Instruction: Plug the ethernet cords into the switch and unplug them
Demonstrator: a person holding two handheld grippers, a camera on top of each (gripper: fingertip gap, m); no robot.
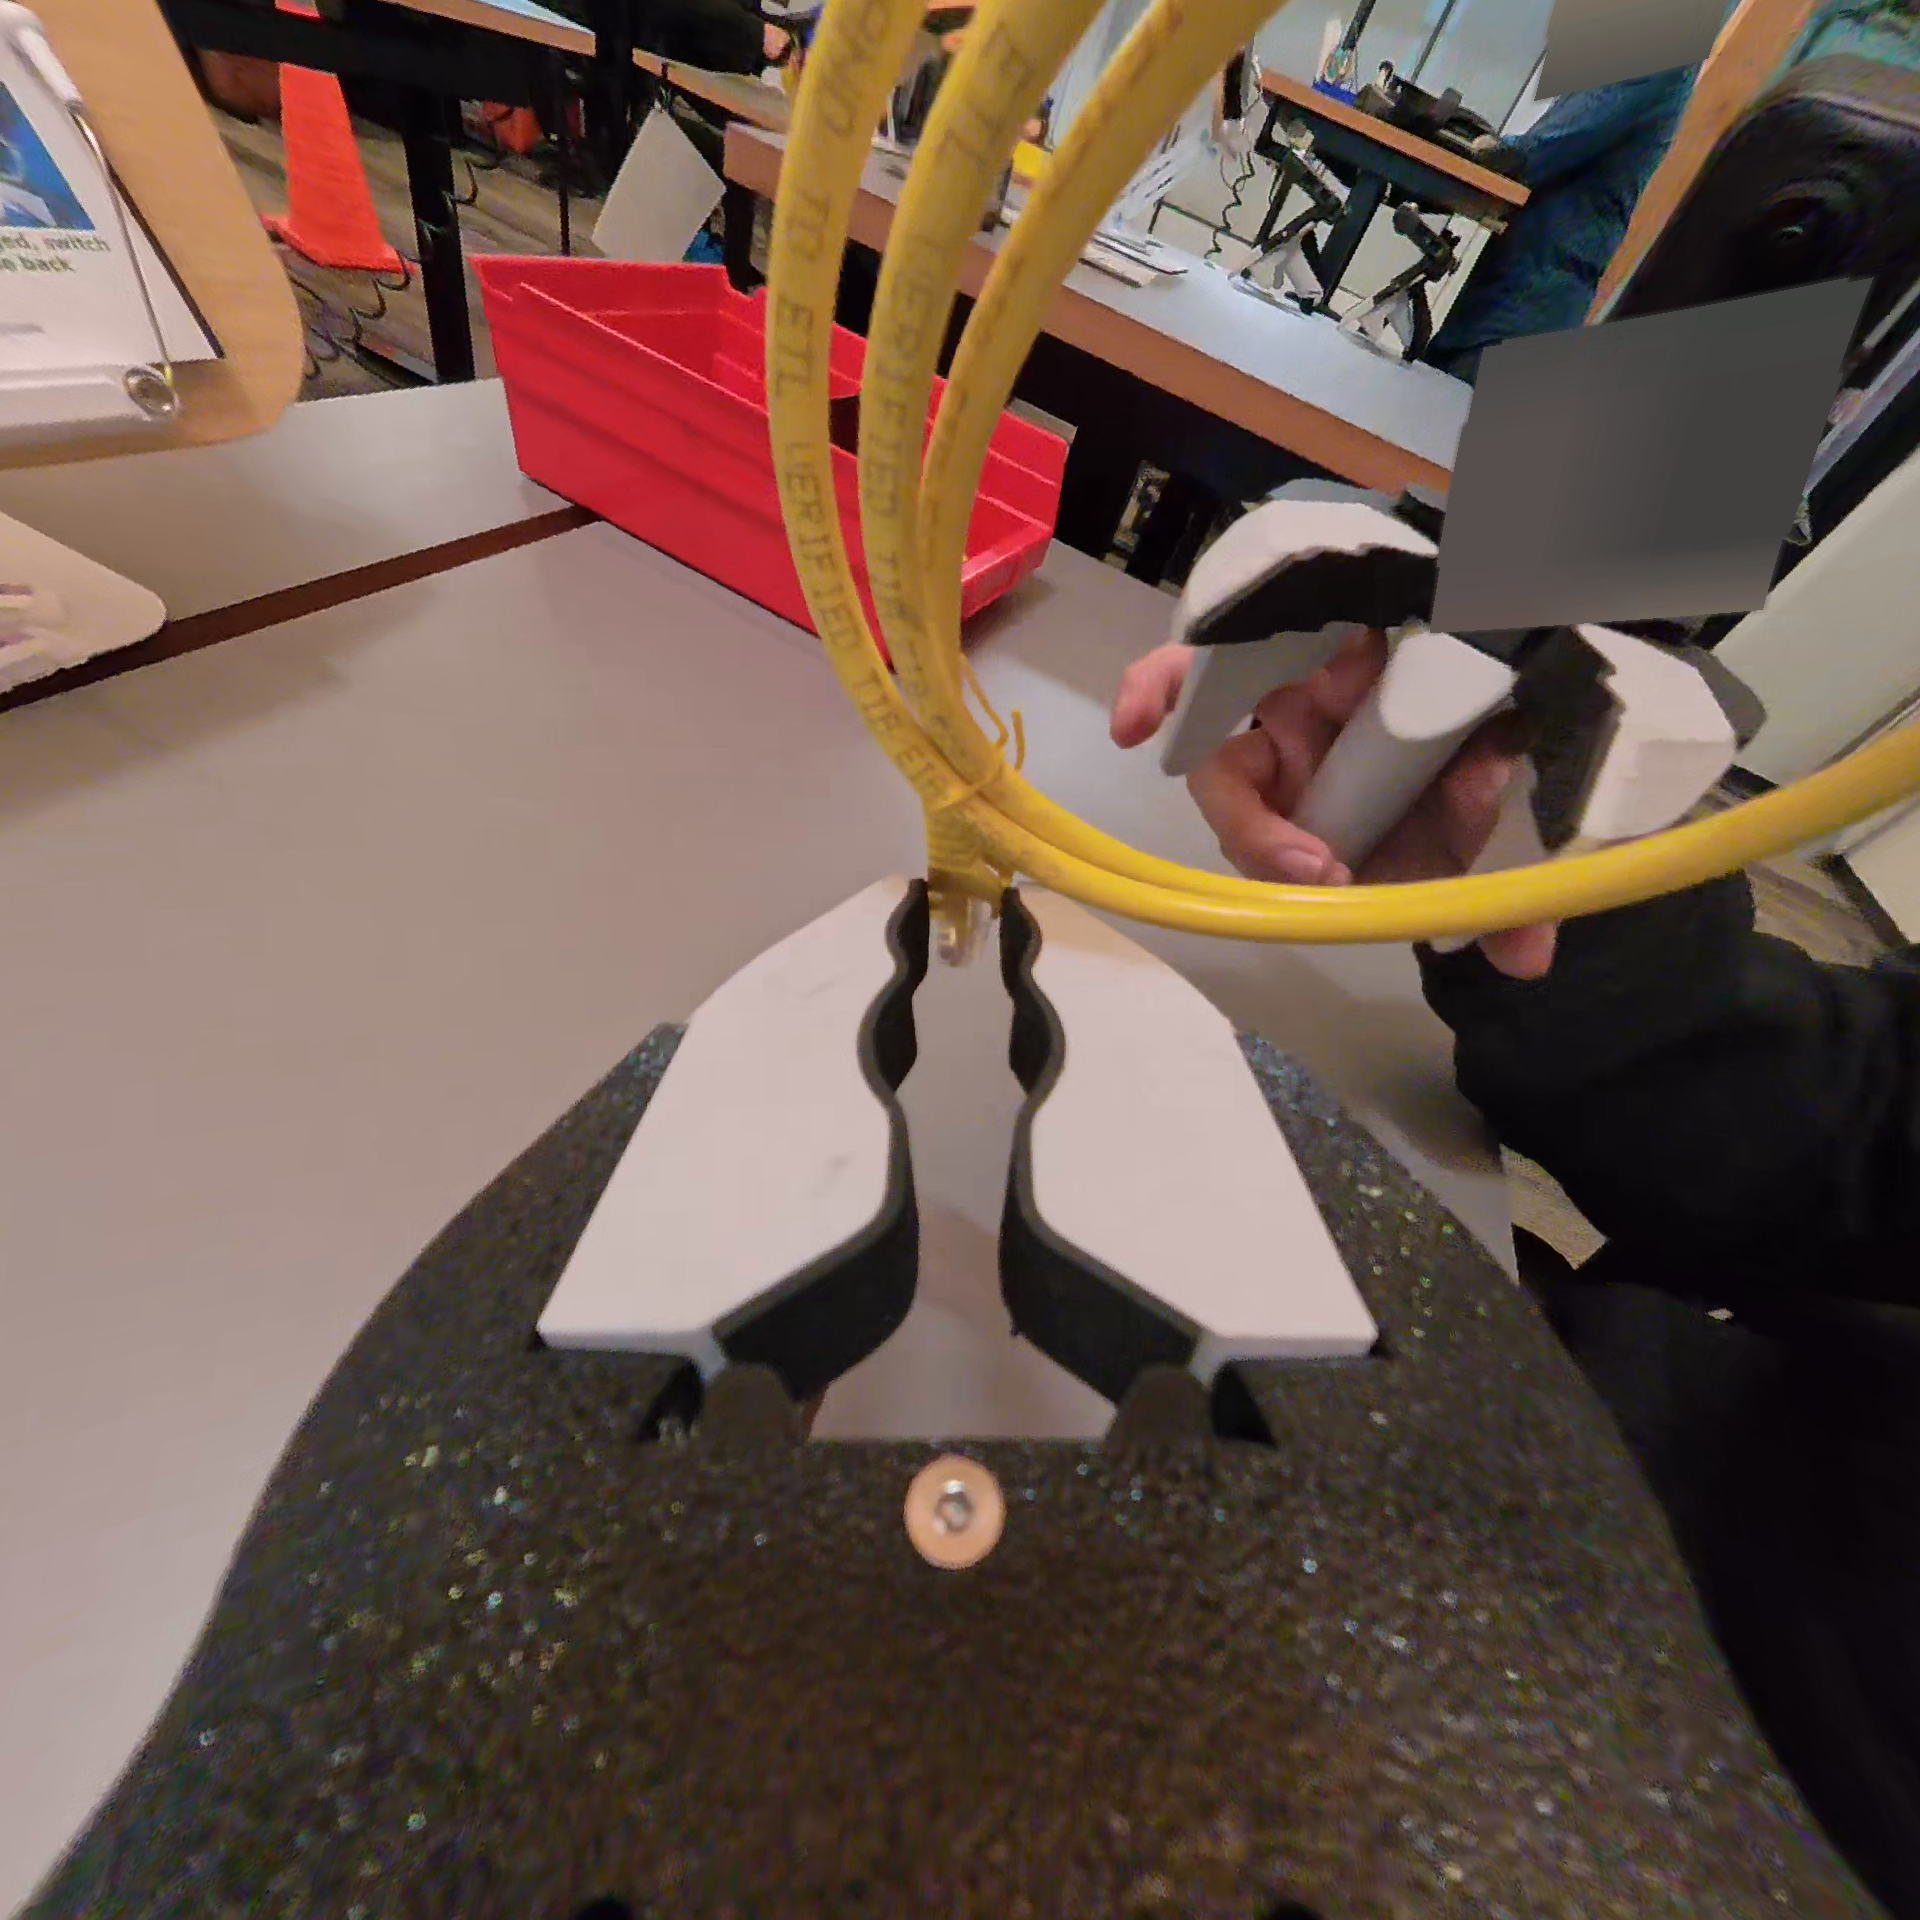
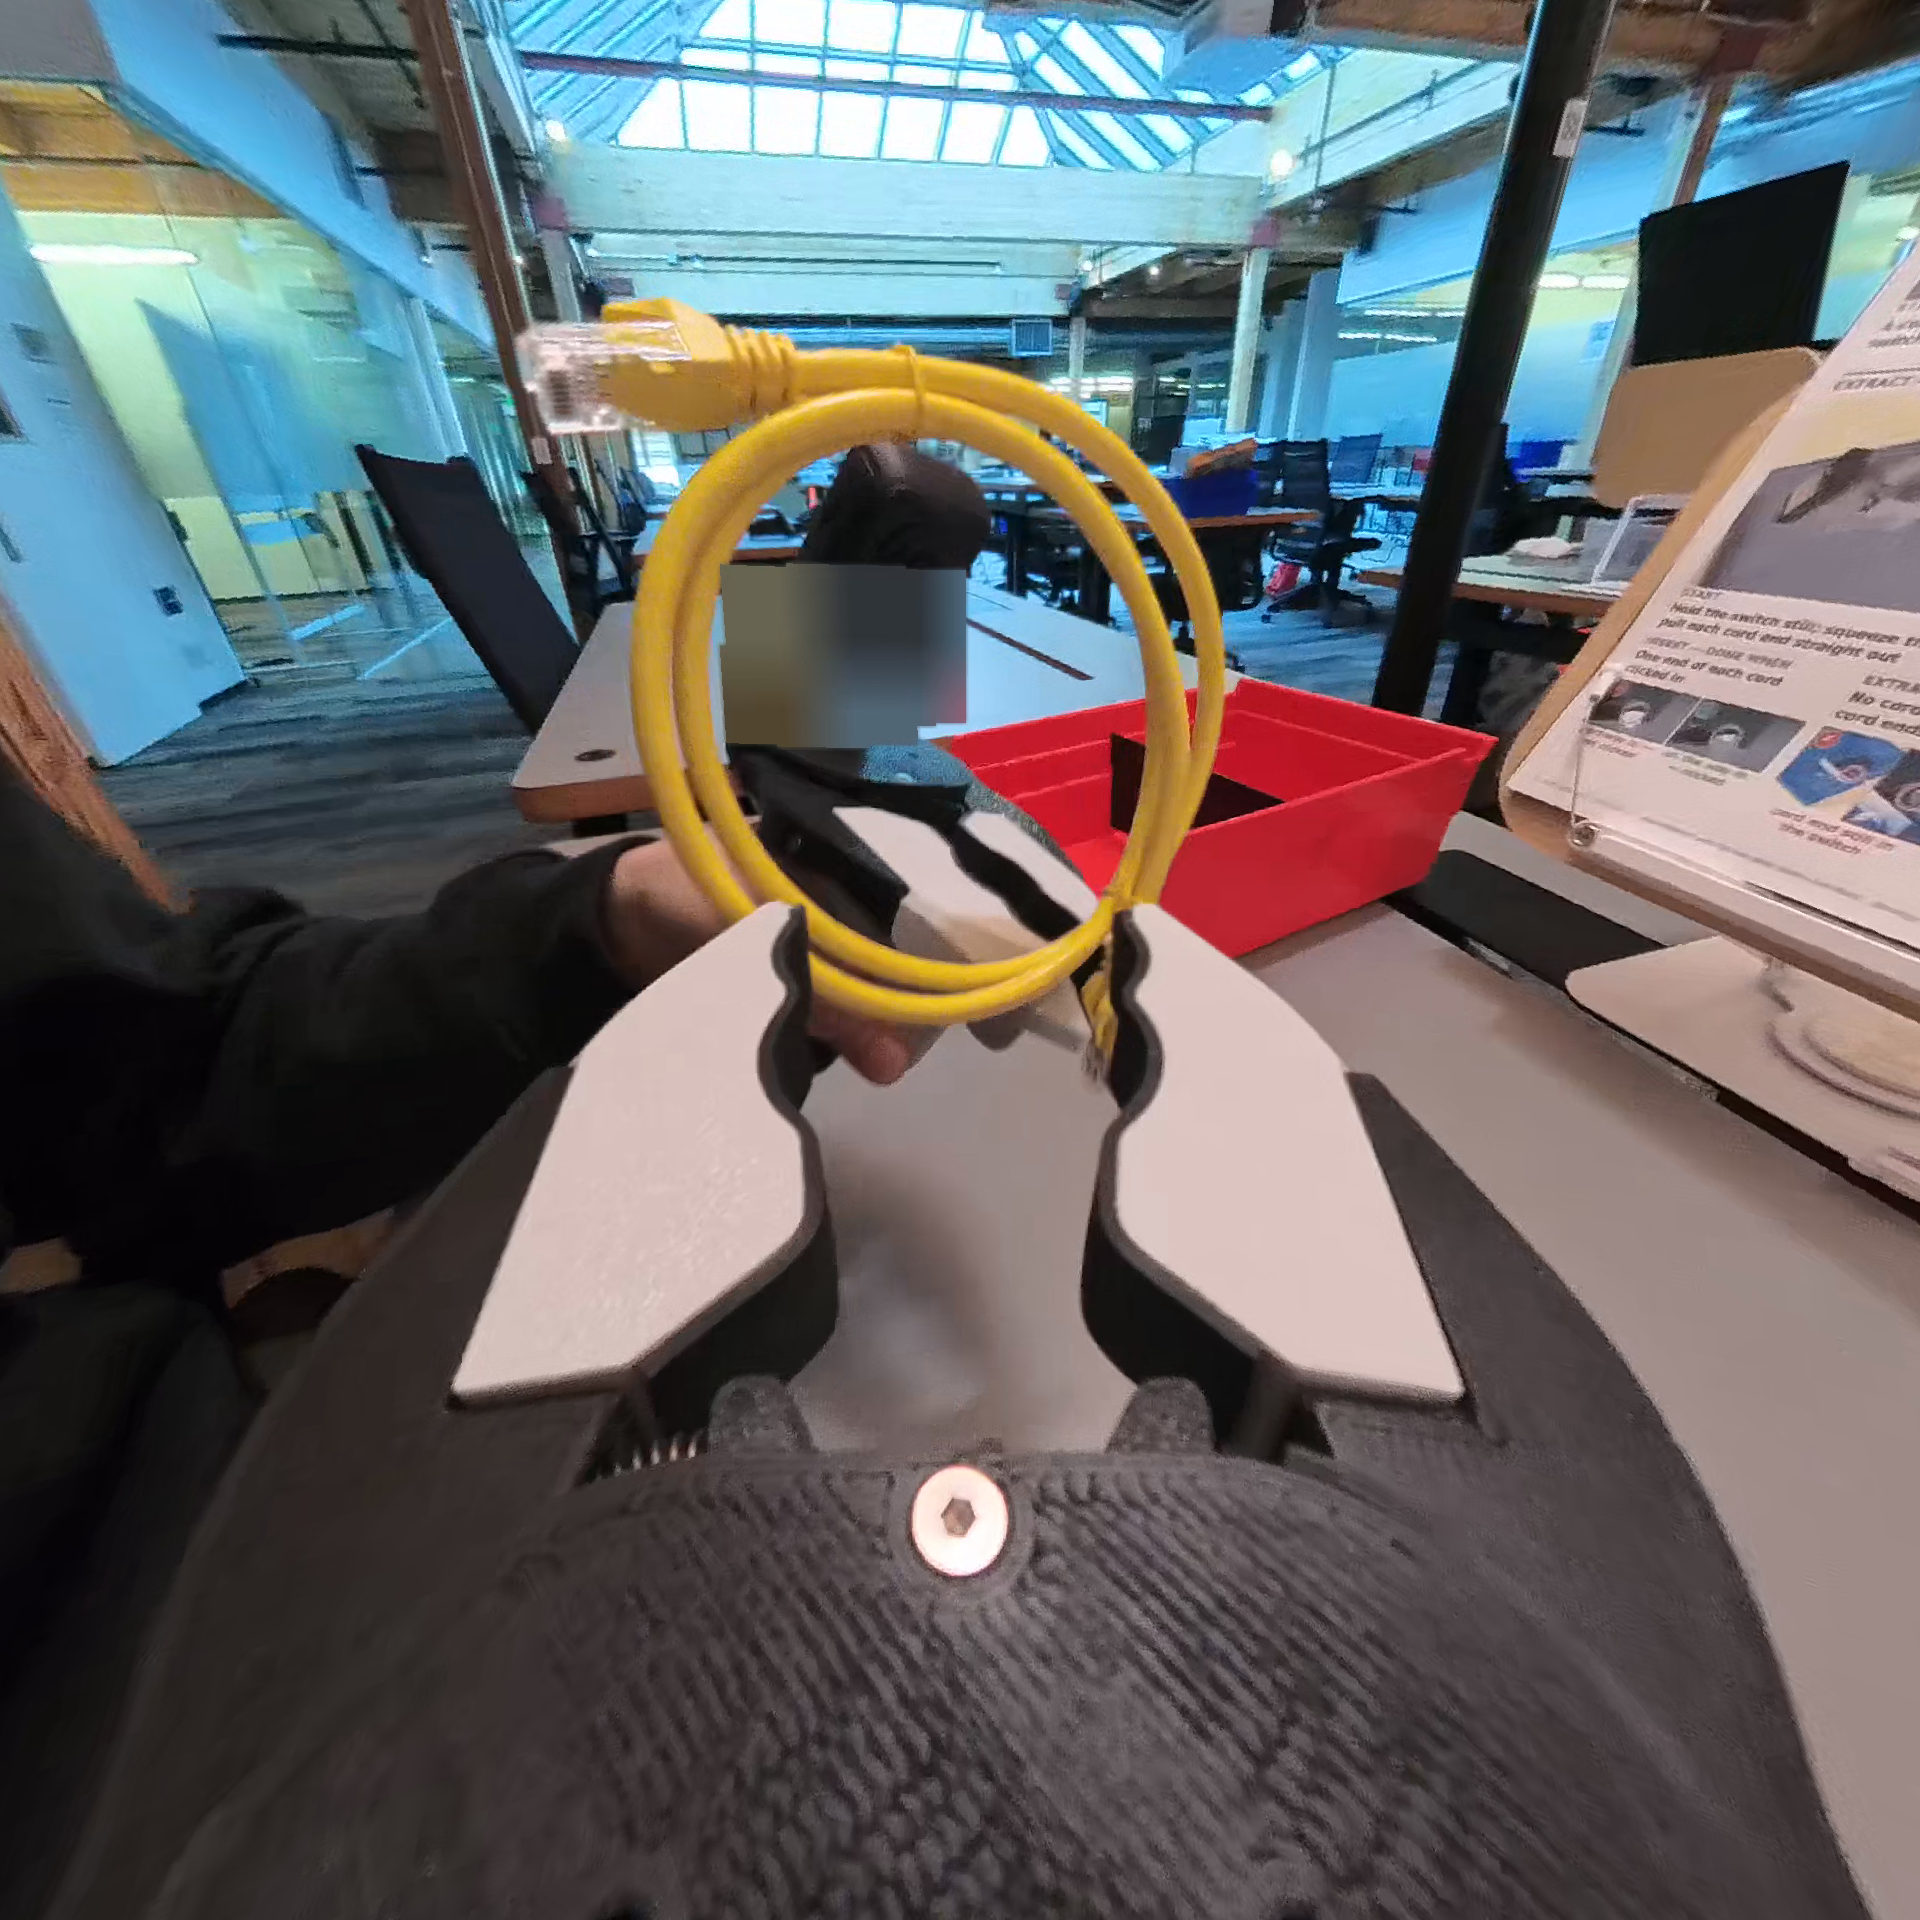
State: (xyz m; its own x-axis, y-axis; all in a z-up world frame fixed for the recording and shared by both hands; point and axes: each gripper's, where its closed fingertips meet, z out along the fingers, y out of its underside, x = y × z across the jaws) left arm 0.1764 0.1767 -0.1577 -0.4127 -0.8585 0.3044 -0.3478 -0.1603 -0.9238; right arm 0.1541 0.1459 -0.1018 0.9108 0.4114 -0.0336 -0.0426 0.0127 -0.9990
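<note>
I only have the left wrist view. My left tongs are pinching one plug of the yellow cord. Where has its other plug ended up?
Observer: In the right wrist view the free plug sits at the top of the coiled yellow cord, in mid-air, with nothing gripping it.
Operator: Are the right tongs closed on any part of the coil?
Observer: No. The right tongs are wide open. The coil's bottom loop shows between their tips, but I can't tell if it touches them.
</note>
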